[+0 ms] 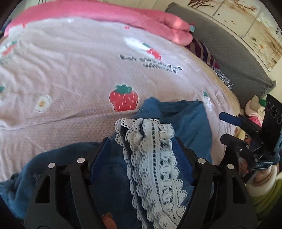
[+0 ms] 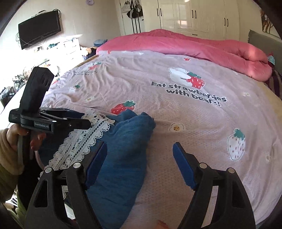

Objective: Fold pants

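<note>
At the near edge of the bed, close to the big red strawberry [image 1: 123, 98] printed on the pale pink bedspread [image 1: 61, 70], the blue pants [image 2: 123, 149] lie bunched with their white lace trim [image 1: 151, 158] on top. Their lower part is cut off by the frame in both views, so the overall lay of the garment is hard to make out. In the left wrist view the left gripper [image 1: 141, 151] has its fingers spread around the lace and blue cloth; from the right wrist view the same gripper [image 2: 82, 119] looks nearly closed over the lace, so whether it actually pinches the fabric cannot be told. The right gripper [image 2: 140, 155] stands wide, its left finger [image 2: 97, 162] over the blue cloth and its right finger [image 2: 183, 167] over bare bedspread, holding nothing. Just beyond the strawberry the blurred dark lettering [image 1: 153, 63] crosses the bedspread, and farther back a rolled pink quilt [image 2: 193, 47] runs along the far side. Past the quilt stand white wardrobe doors [image 2: 193, 15], and a dark television [image 2: 39, 26] hangs on the wall.
</note>
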Motion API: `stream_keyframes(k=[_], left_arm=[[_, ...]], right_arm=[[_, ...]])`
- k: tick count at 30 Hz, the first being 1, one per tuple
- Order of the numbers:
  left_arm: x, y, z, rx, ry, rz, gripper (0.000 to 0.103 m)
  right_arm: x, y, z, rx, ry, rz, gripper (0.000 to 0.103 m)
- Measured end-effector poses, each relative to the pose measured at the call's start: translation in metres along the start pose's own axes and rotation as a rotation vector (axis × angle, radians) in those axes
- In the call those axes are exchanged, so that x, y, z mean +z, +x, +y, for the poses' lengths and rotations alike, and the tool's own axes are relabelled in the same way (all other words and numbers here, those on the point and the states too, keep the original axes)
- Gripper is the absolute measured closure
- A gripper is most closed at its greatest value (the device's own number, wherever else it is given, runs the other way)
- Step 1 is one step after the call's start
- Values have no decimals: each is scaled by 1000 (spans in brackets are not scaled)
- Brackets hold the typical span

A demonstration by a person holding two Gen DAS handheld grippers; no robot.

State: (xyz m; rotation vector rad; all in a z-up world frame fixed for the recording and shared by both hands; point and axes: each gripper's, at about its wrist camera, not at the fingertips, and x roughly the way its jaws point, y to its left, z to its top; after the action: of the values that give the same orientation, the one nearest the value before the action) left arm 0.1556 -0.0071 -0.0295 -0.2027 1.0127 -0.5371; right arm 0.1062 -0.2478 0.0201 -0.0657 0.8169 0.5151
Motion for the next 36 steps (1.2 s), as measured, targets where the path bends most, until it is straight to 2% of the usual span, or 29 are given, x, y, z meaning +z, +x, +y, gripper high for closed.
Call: stream_keyframes(k=[2,4,6,10,11,14,20,21,22,24,25,29,30,31,32,35,36], left_arm=[[4,6,4,-42,-31,8,44],[7,12,10,-86,-89,13,80],[9,17,19,-101,-135,22,89],[7,-3,33,-170,-208,-48,91],[6,-10,35,-167,-210,-72,91],[-1,-17,33,-90,-173,-101,91],[-3,-11,26,-79,-161,-123,89],[-3,-11,25,-78,-157,-127,89],[-1,-10,26,-71,-152,-128,89],[2,-7,25,-61,-156,-125,88],[3,-6,25,-58,-157,-120,88],[8,7,14,29,-101,-99,87],[8,10,12,50,-92,-98,87],[9,13,13,69,-89,-95,85],[10,16,14,90,-86,-93,84],[9,17,19,111,-93,-98,71],[9,15,20,117,-92,-105,64]], right_arm=[[6,12,-7,17,35,9,27],[12,23,-12,42,71,25,27],[15,30,-14,57,93,32,27],[21,31,-14,57,89,12,26],[23,31,-14,59,83,8,26],[29,35,-11,54,49,-1,26],[49,61,1,97,-84,36,25],[51,67,0,112,-94,53,31],[53,74,-2,123,-99,77,59],[53,86,-5,128,-106,143,90],[50,92,-4,111,-131,178,91],[43,99,-5,33,-135,184,90],[40,104,-8,-6,-118,176,80],[38,109,-10,-33,-103,174,61],[35,115,-13,-45,-87,185,55],[32,112,-22,-11,-35,173,55],[33,106,-23,-8,-29,167,49]])
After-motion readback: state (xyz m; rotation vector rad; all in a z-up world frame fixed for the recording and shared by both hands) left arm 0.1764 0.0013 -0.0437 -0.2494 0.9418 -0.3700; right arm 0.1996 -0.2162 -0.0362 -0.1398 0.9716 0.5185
